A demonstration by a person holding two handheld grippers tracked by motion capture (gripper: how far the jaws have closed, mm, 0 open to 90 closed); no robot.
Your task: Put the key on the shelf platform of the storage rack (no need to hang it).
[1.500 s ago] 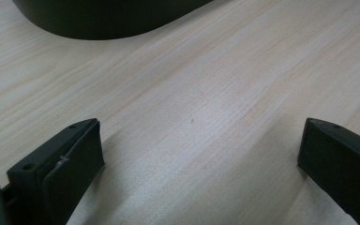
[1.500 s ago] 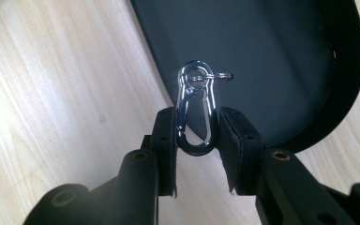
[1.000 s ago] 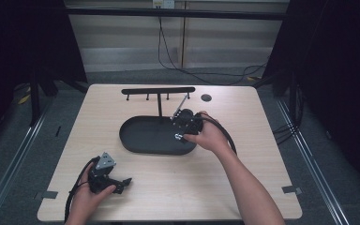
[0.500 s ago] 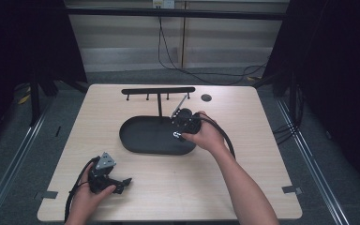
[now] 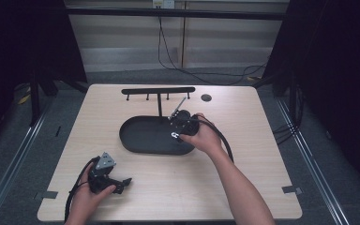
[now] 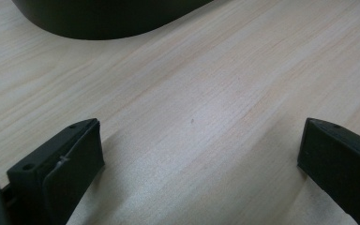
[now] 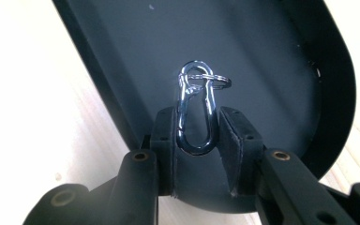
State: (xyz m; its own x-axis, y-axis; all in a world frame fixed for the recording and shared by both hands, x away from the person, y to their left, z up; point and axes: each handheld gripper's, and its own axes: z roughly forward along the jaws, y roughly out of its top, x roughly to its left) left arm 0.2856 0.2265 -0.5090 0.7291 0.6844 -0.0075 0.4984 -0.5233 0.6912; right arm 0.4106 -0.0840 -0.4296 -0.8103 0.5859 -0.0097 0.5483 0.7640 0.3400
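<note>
A silver carabiner clip (image 7: 196, 112) with a small key ring at its far end sits between the pads of my right gripper (image 7: 197, 123), which is shut on it. The clip hangs just above the floor of a black oval tray (image 7: 272, 51). In the high view, my right gripper (image 5: 180, 123) is over the right end of the tray (image 5: 143, 138). My left gripper (image 5: 122, 183) rests on the table near the front left. In the left gripper view its jaws (image 6: 199, 154) stand wide open over bare wood, with the tray (image 6: 108, 18) farther off.
A black rack with several small hooks (image 5: 158, 90) stands on a post behind the tray. A small black disc (image 5: 206, 97) lies at the back of the wooden table (image 5: 262, 154). Cables trail from both grippers.
</note>
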